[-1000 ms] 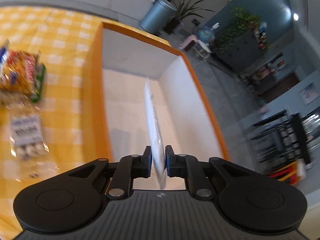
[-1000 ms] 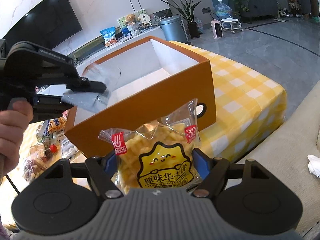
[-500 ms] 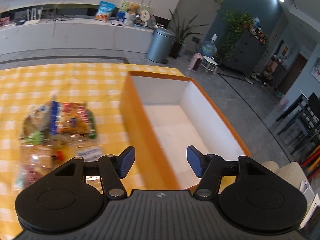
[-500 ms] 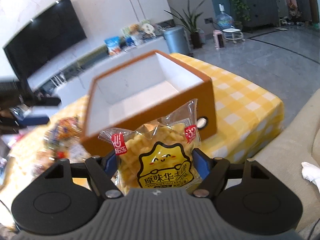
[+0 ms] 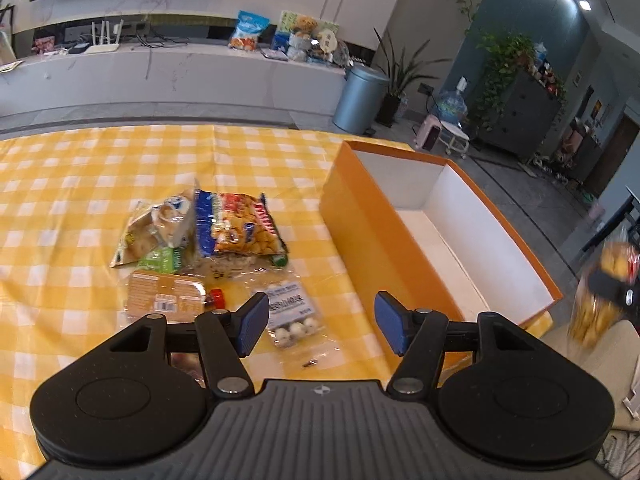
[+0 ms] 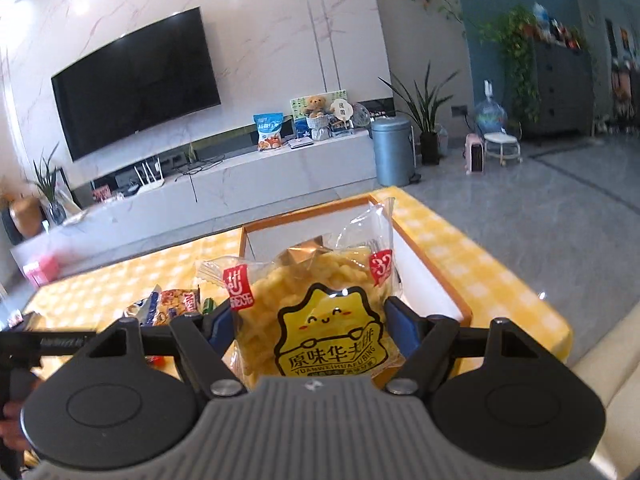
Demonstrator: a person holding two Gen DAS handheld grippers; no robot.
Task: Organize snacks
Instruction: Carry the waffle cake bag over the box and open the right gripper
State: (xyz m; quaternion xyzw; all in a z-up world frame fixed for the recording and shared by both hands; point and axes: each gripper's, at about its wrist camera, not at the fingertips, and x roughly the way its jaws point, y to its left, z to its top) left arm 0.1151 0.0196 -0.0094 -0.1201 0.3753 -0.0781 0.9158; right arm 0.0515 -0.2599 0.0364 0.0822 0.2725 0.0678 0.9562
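My right gripper [image 6: 309, 316] is shut on a clear bag of yellow puffed snacks [image 6: 320, 320] with a cartoon star label, held up in front of the orange box [image 6: 460, 300]. That bag [image 5: 596, 308] shows blurred at the right edge of the left wrist view. My left gripper [image 5: 320, 308] stands open with nothing between its blue pads, near the box's [image 5: 360, 220] left front corner, beside a pile of snack packets [image 5: 240, 228]. A clear pack of white balls [image 5: 292, 312] lies just ahead of the left finger. The box inside looks white; its near floor is hidden.
A yellow checked cloth [image 5: 100, 168] covers the table. A brown packet [image 5: 164, 296] and a pale bag [image 5: 160, 228] lie in the pile. A beige sofa [image 6: 600, 368] sits at the right. A person's hand [image 6: 12, 400] holds the left gripper.
My left gripper let go of a thin white packet over the box, opened wide and drew back left toward the snack pile. My right gripper rose with the yellow bag.
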